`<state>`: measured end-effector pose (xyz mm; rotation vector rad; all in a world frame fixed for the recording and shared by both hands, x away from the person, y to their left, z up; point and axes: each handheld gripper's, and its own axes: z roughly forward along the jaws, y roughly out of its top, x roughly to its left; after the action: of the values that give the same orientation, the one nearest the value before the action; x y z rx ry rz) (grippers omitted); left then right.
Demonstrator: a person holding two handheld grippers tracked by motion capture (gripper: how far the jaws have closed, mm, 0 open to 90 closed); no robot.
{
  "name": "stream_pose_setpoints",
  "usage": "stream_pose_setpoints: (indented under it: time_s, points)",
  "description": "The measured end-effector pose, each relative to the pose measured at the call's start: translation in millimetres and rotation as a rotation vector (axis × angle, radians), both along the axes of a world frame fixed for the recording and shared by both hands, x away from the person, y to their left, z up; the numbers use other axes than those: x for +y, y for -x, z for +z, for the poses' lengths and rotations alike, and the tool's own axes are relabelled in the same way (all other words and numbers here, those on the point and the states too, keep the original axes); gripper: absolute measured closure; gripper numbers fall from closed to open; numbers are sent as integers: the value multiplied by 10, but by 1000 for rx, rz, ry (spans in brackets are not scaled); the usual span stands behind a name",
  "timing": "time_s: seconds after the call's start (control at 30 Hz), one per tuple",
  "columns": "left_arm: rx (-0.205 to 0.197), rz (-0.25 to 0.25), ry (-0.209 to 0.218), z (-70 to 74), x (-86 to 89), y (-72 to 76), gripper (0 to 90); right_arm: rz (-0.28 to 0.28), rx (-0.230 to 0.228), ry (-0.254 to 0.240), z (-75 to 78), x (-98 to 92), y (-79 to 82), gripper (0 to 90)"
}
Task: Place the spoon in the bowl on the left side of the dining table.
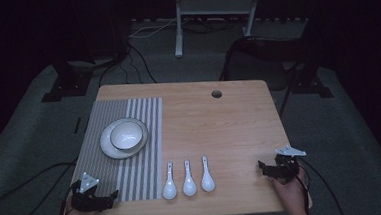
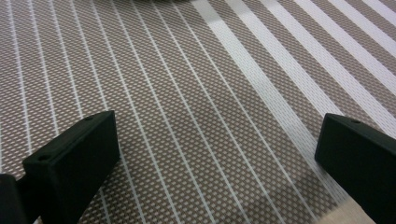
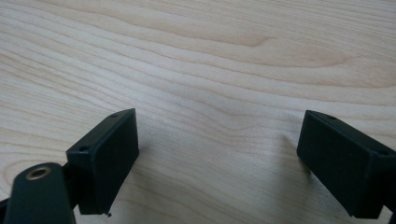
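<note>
A white bowl (image 1: 126, 134) sits on a white plate (image 1: 107, 145) on the striped grey placemat (image 1: 107, 177) at the table's left. Three white spoons lie side by side near the front edge: left spoon (image 1: 169, 185), middle spoon (image 1: 189, 181), right spoon (image 1: 207, 177). My left gripper (image 1: 113, 196) rests at the mat's front left corner, jaws open and empty; in the left gripper view (image 2: 217, 149) they stand wide over the mat's weave (image 2: 187, 93). My right gripper (image 1: 262, 167) sits at the front right, open, over bare wood (image 3: 210, 70), its gap (image 3: 219, 154) empty.
The wooden table (image 1: 230, 130) has a round cable hole (image 1: 216, 94) near its far edge. Beyond it stand a white metal frame (image 1: 212, 11) and dark stands on the grey floor, with cables trailing there.
</note>
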<state>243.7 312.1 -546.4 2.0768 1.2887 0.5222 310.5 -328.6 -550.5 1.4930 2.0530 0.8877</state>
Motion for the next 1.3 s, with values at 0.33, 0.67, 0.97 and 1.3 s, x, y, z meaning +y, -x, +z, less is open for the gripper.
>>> stream_pose_setpoints:
  time_s: [0.33,0.67,0.97,1.3]
  points:
    - [39,11,-2,33,71,59,0,0,0,0,0,1,0,120]
    - [45,-17,36,57,96,42,0,0,0,0,0,0,0,120]
    - [47,-30,64,94,72,23,0,0,0,0,0,0,0,120]
    - [56,-64,57,107,-26,-4,0,0,0,0,0,-1,0,120]
